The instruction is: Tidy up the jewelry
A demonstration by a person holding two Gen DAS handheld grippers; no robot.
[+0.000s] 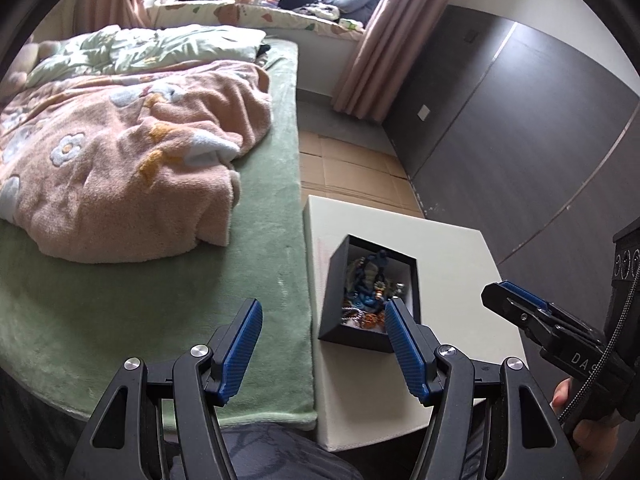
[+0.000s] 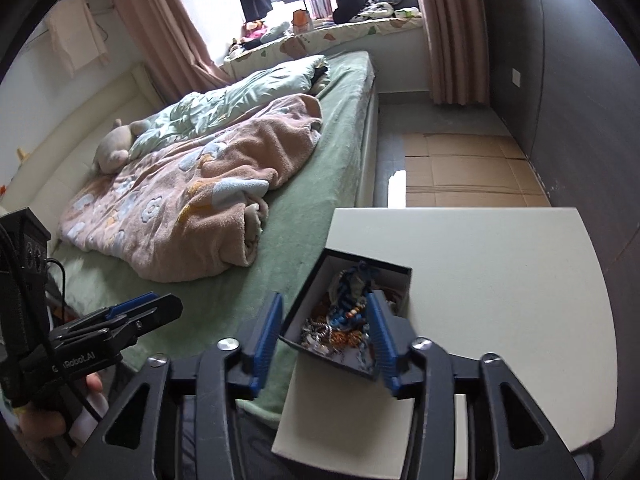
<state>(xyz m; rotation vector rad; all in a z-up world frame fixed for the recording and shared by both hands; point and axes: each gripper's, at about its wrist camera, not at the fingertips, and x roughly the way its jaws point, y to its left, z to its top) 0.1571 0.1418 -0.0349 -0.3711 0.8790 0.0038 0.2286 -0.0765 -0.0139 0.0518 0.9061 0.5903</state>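
Hovering two released tools, left tool [image 1: 324,346], right tool [image 2: 326,338], one jewelry box [image 2: 404,280].

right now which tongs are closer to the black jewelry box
Right. The right tongs sit open over the black jewelry box, one finger dipping inside. The left tongs hover open, off toward the bed.

Matt black box [image 2: 394,276] of beaded jewelry [image 2: 348,312]; smooth cream table [image 2: 500,280]; fluffy fleece blanket [image 1: 120,160]; flattened cardboard [image 1: 352,168].
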